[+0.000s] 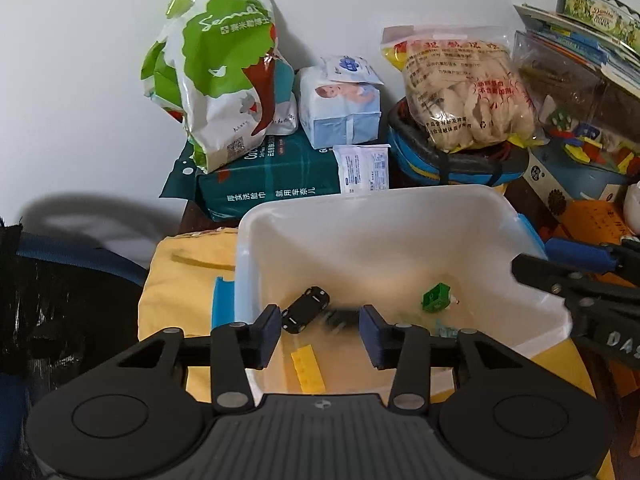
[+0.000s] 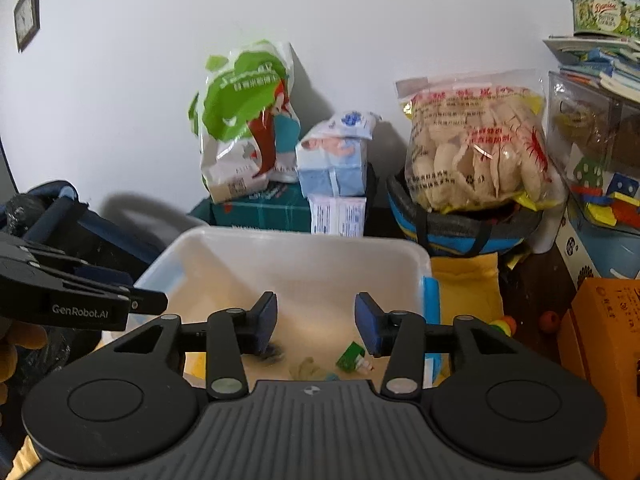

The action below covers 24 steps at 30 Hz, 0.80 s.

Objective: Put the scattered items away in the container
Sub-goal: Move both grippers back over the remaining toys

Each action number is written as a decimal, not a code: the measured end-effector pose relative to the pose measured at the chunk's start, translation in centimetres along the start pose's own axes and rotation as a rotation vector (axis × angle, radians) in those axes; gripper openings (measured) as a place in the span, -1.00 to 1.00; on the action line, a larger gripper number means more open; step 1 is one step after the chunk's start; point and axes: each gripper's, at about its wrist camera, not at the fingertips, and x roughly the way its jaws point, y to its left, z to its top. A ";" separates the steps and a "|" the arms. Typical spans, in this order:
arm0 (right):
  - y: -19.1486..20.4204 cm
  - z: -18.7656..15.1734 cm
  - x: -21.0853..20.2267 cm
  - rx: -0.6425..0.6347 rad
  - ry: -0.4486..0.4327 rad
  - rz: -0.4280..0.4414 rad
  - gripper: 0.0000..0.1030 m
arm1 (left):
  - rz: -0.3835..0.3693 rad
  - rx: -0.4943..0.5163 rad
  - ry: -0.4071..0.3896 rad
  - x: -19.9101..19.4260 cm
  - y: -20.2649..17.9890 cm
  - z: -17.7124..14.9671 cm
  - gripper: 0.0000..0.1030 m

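It looked like a home, a cluttered corner against a plain white wall. At frame center stood a green-and-white shopping bag, baby wipes and a pack of tissues. A bag of crackers sat right of center, with a biscuit tin on stacked children's books at upper right. A small framed picture hung at upper left.

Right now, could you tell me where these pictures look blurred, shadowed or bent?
Left wrist view: a dark item in the white tub is smeared by motion; a soft shadow falls on the wall. Right wrist view: fisheye bends the edges, and the picture frame leans.
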 end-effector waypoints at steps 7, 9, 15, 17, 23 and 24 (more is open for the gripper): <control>0.6 -4.8 -6.2 -0.041 -0.082 0.039 0.16 | -0.014 0.056 -0.110 -4.3 -0.8 -7.4 0.08; 0.7 -7.5 -7.0 -0.068 -0.060 0.027 0.17 | -0.013 0.077 -0.117 -5.0 -1.5 -10.2 0.08; -0.2 -12.9 -5.9 -0.048 0.058 0.007 0.17 | -0.050 0.119 -0.048 -4.5 -4.7 -16.9 0.08; -0.6 -13.6 -5.0 -0.046 0.077 0.002 0.17 | -0.070 0.136 -0.029 -3.9 -5.7 -18.3 0.08; -0.8 -14.8 -2.6 -0.068 0.091 0.003 0.19 | -0.095 0.187 -0.008 -2.1 -8.0 -21.3 0.08; -0.7 -15.0 -2.1 -0.072 0.089 0.005 0.19 | -0.092 0.194 -0.004 -1.7 -8.3 -21.6 0.08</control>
